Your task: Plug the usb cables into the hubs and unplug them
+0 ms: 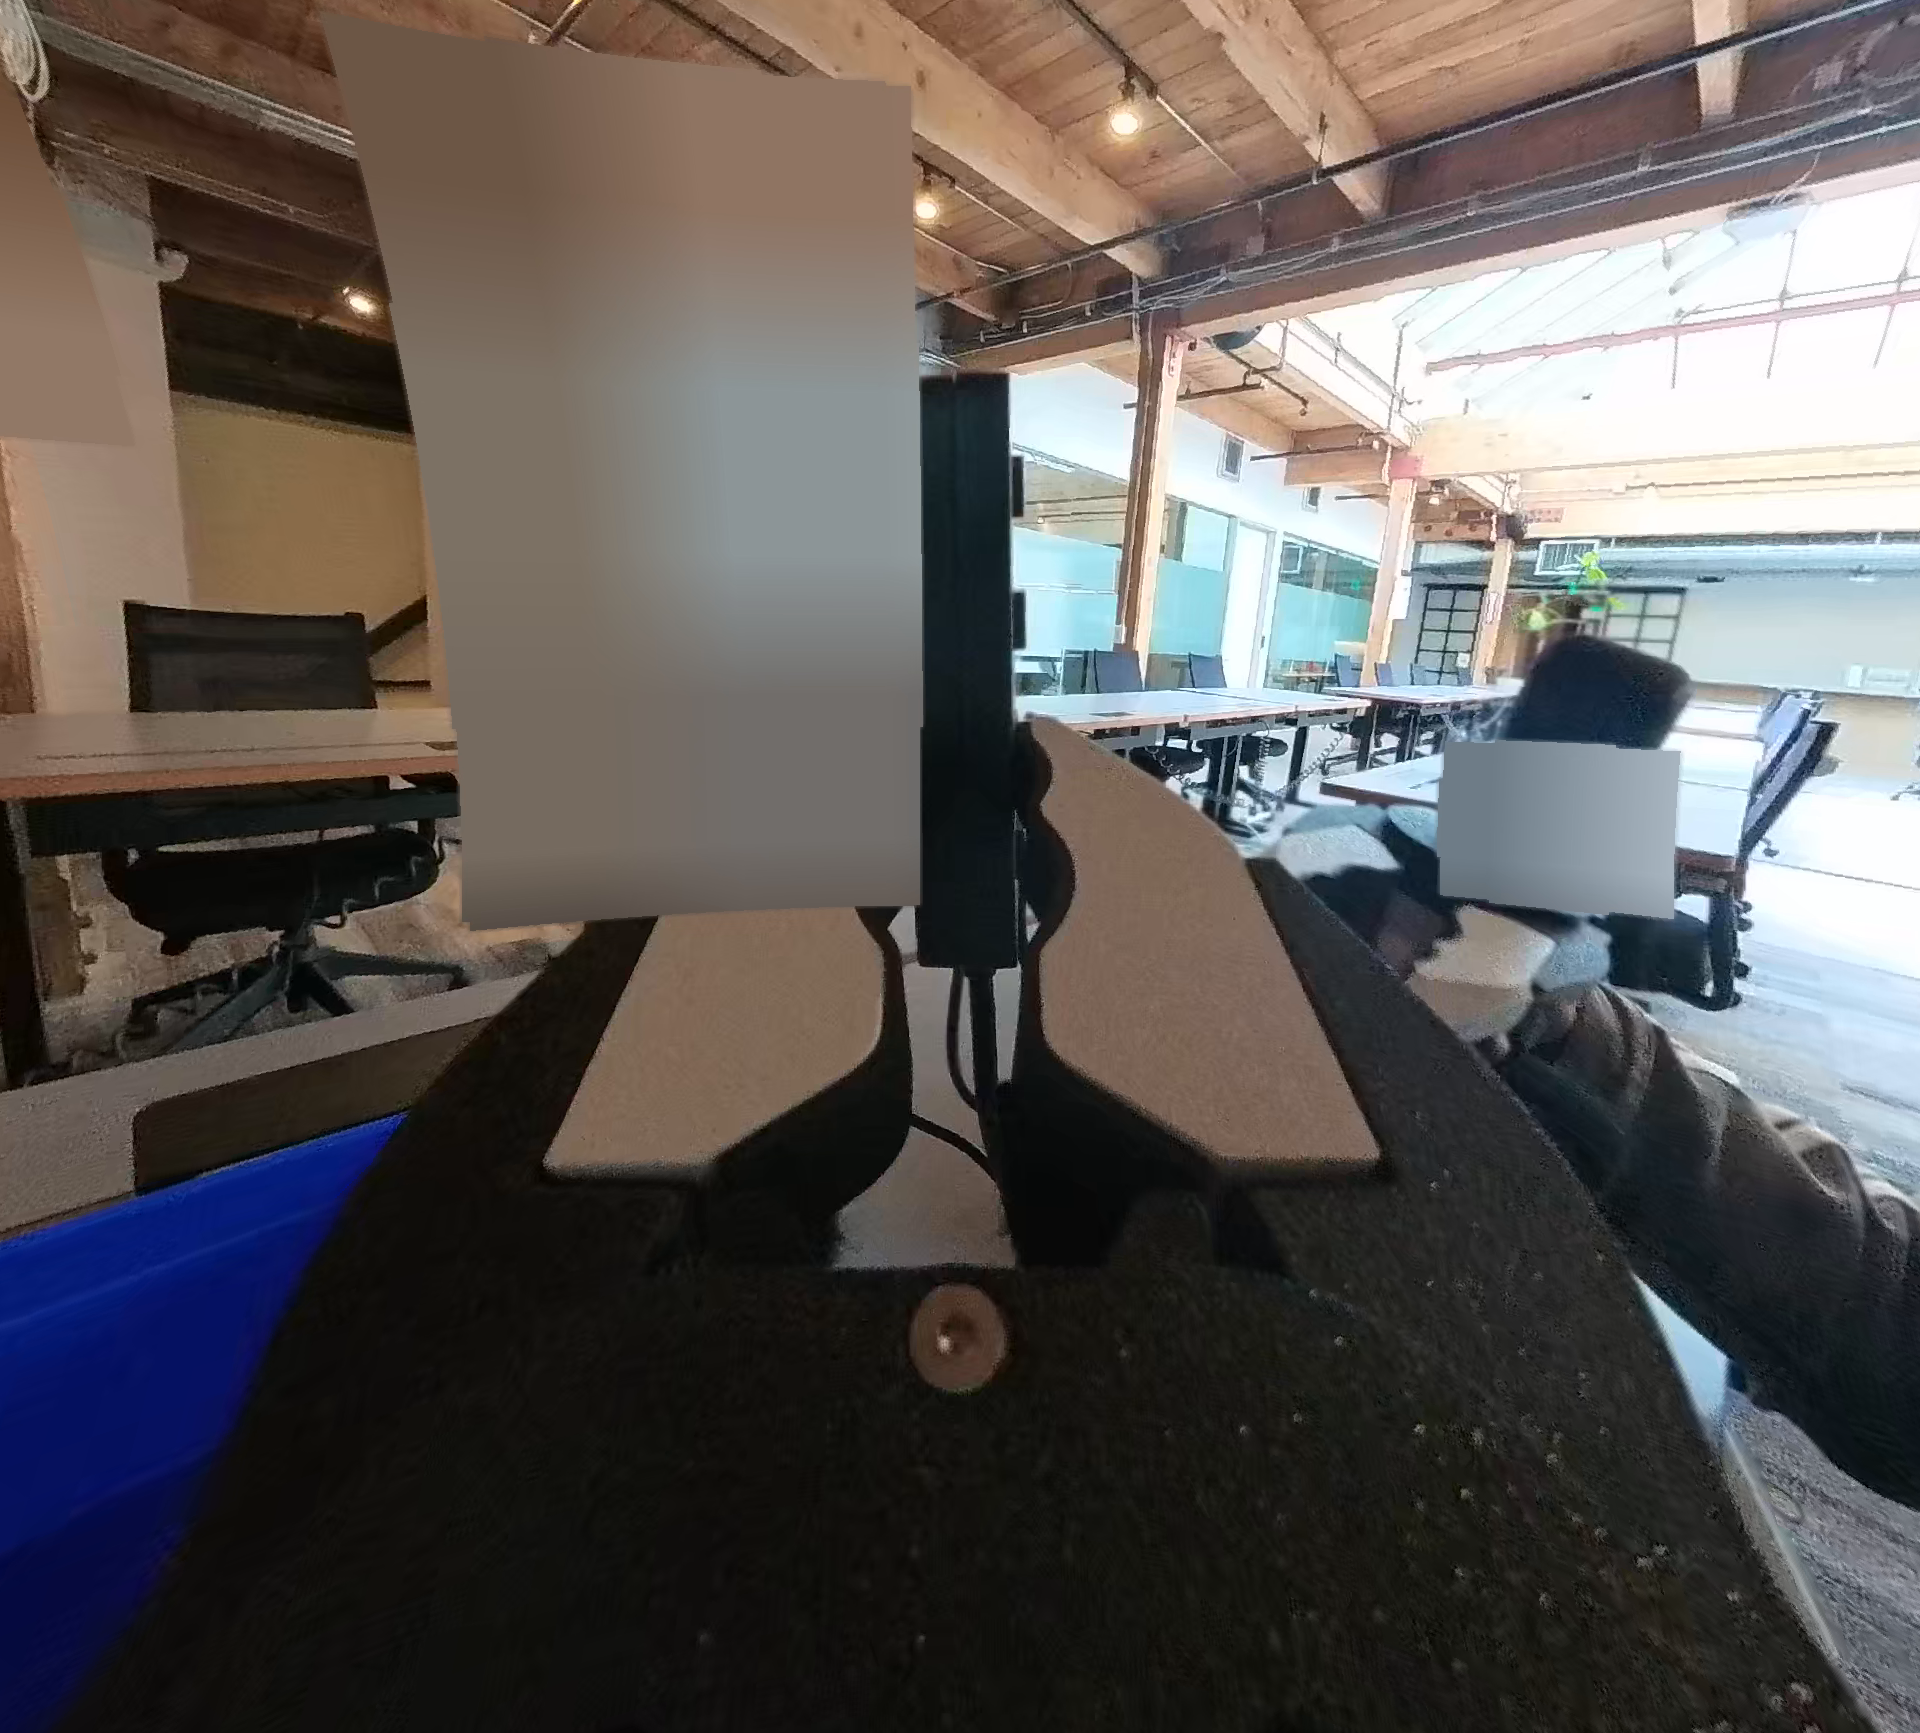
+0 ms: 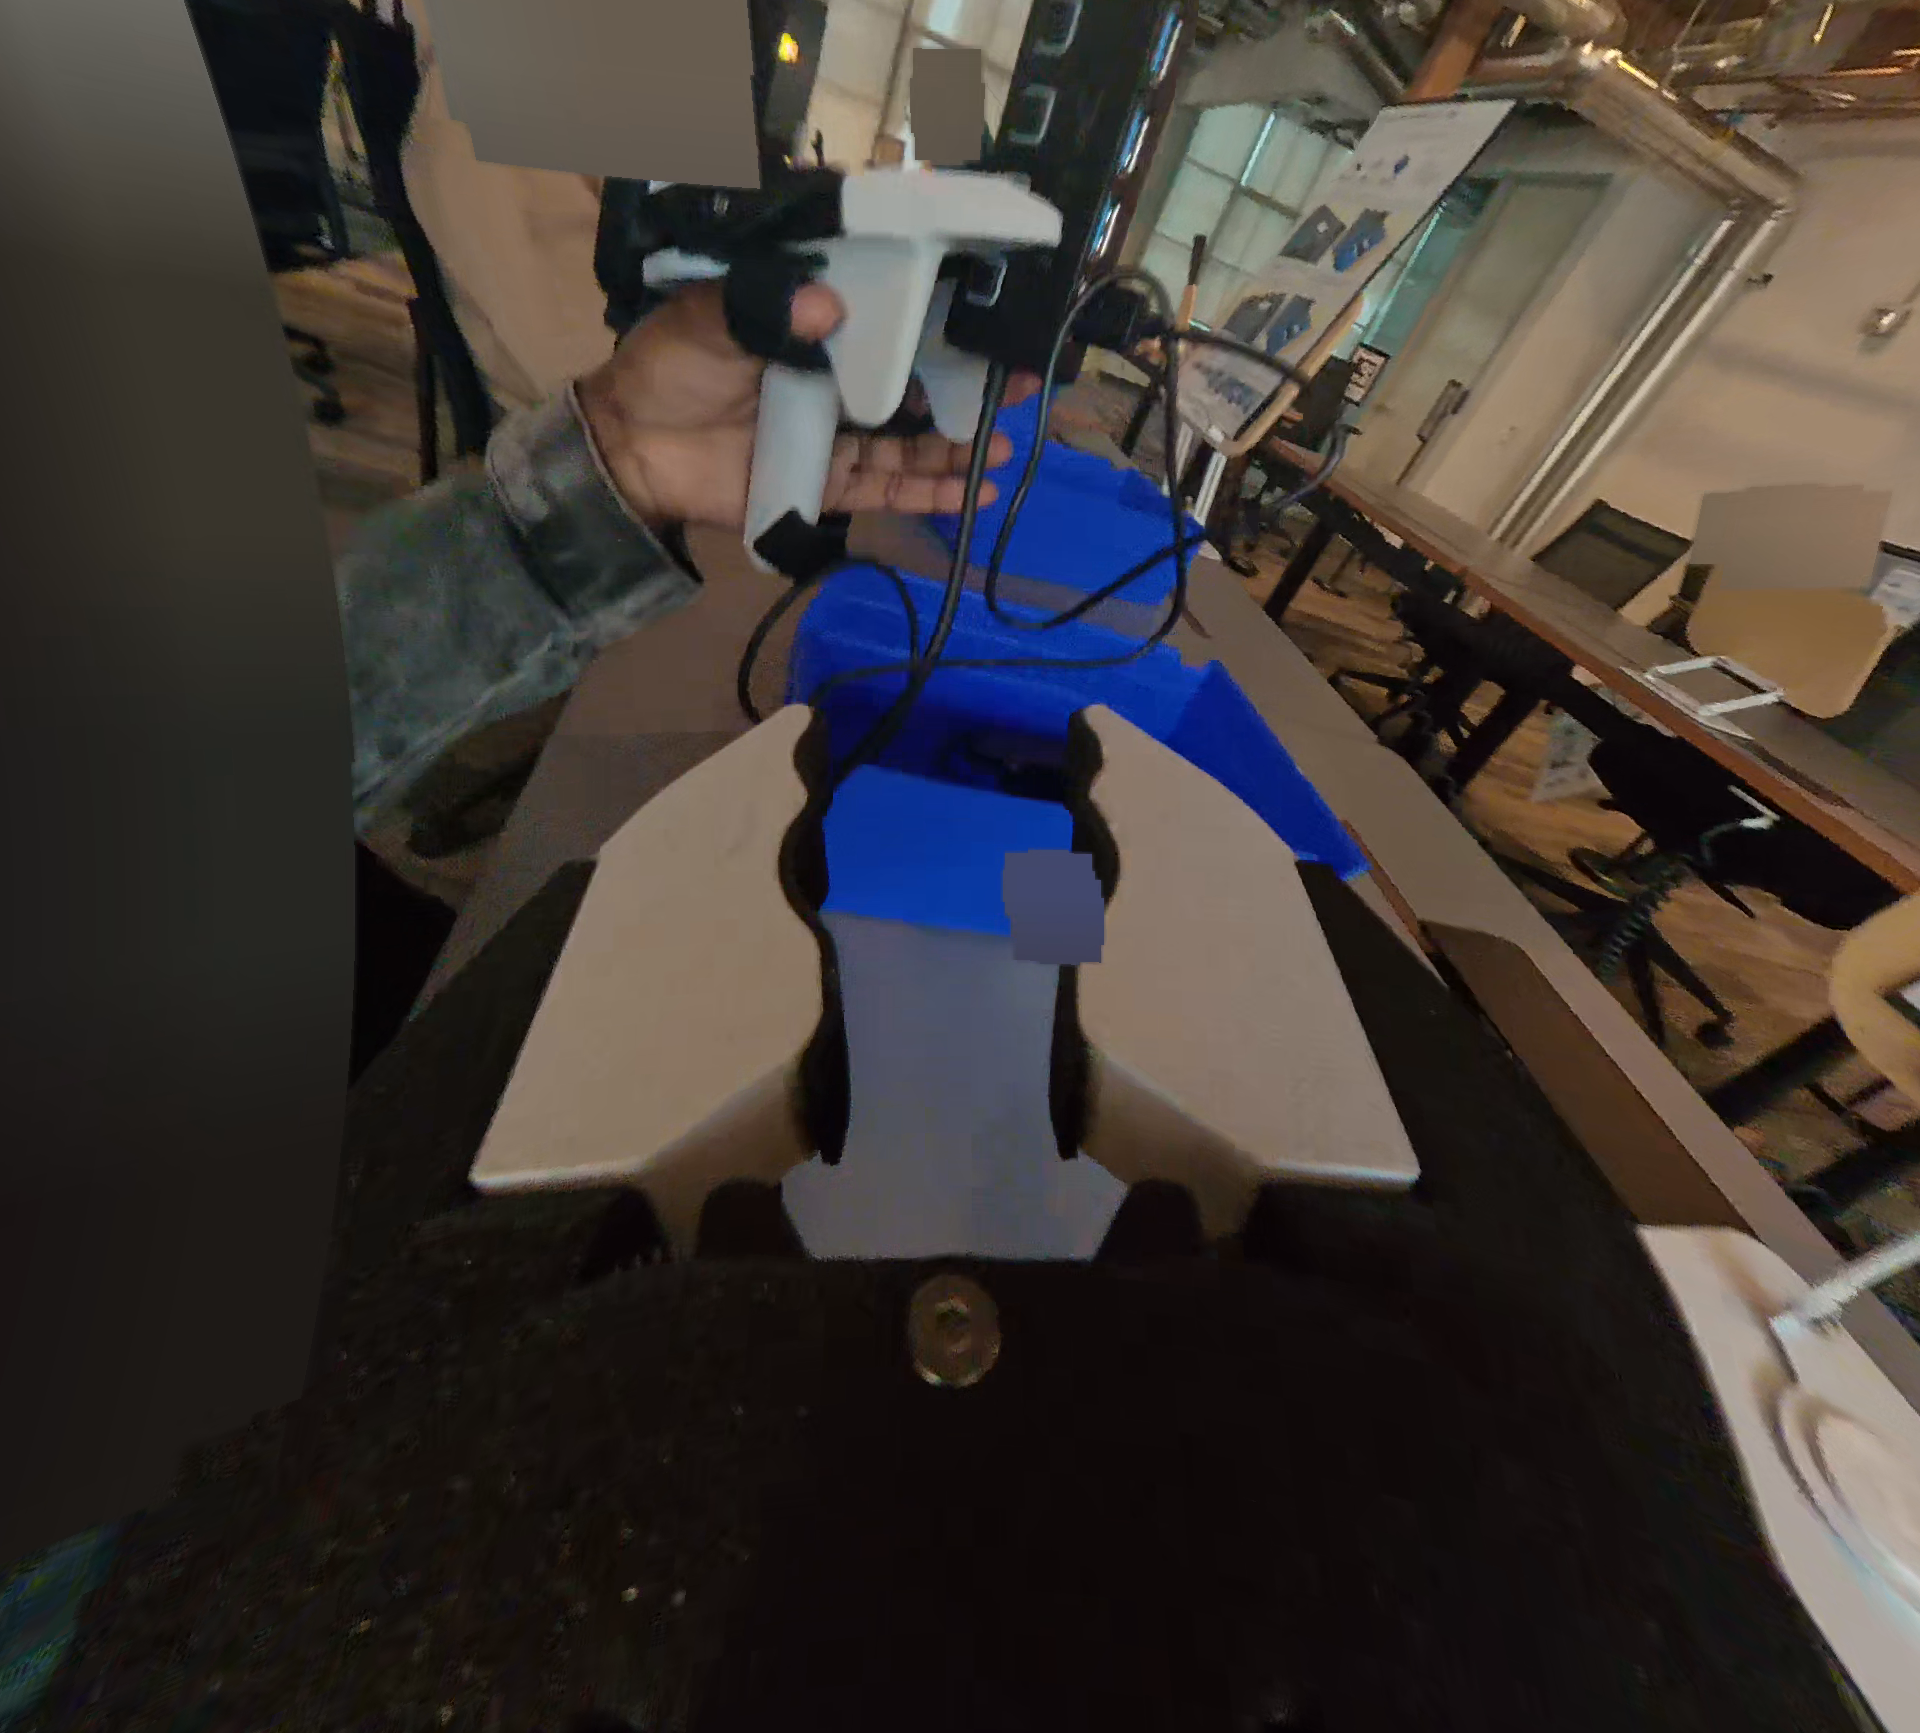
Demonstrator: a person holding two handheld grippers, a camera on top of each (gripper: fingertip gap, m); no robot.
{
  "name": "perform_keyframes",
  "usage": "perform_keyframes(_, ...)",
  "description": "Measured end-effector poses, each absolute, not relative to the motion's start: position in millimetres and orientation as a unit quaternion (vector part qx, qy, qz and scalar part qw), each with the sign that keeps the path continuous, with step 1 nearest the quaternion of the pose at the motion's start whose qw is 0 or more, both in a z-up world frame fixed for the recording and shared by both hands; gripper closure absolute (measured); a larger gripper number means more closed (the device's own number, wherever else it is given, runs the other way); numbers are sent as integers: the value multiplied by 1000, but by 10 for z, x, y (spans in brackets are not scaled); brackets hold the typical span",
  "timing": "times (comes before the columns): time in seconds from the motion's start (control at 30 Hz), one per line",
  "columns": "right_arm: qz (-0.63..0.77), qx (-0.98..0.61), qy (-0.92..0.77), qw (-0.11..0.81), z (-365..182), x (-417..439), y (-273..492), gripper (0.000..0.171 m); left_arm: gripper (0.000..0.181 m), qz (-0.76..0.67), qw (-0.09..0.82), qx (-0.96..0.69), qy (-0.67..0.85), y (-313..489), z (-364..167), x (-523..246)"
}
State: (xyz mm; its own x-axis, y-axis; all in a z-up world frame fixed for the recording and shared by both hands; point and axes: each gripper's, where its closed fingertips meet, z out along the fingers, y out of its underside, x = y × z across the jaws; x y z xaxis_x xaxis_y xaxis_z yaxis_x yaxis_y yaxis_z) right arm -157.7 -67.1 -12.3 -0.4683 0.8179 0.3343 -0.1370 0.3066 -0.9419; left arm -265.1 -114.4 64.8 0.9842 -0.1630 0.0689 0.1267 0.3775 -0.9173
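My left gripper [image 1: 966, 748] is shut on a long black usb hub [image 1: 966, 644] and holds it upright in the air. The hub's ports face right. A thin black cable [image 1: 977, 1049] hangs from its lower end. In the right wrist view the left gripper [image 2: 935, 312] is held up in a hand, with the hub [image 2: 1081, 125] rising above it. Black cables [image 2: 966, 582] loop down from there into a blue bin [image 2: 1226, 748]. My right gripper [image 2: 945, 748] is open and empty, low over the near end of the bin.
A second blue bin [image 2: 1091, 499] lies beyond the first on the long grey table [image 2: 644, 748]. A white sheet with a white cable [image 2: 1818, 1371] lies at the near right. Office desks and chairs [image 1: 270, 790] stand around. A sleeve [image 1: 1714, 1247] is at the right. About 15 cm separates my left fingertips from my right.
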Motion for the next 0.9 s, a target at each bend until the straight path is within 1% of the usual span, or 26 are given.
perform_keyframes(0.2, 490, -265, -674, 486, -477, -1262, -522, 131, 164, -90, 824, -559, 12, -1038, 596, -2634)
perform_keyframes(0.27, 497, -263, -652, 508, -458, -1232, -444, 137, 164, -90, 821, -564, 12, -993, 572, -2625)
perform_keyframes(0.37, 540, -262, -627, 497, -358, -1242, -435, 138, 164, -93, 816, -571, 10, -930, 530, -2618)
perform_keyframes(0.43, 542, -262, -626, 496, -321, -1255, -424, 138, 164, -98, 814, -573, 5, -896, 511, -2627)
perform_keyframes(0.77, 383, -229, -689, 571, -285, -1120, -335, 135, 164, -145, 802, -580, 10, -762, 436, -2525)
perform_keyframes(0.9, 375, -221, -682, 588, -291, -1006, -329, 135, 164, -155, 799, -580, 19, -707, 440, -2408)
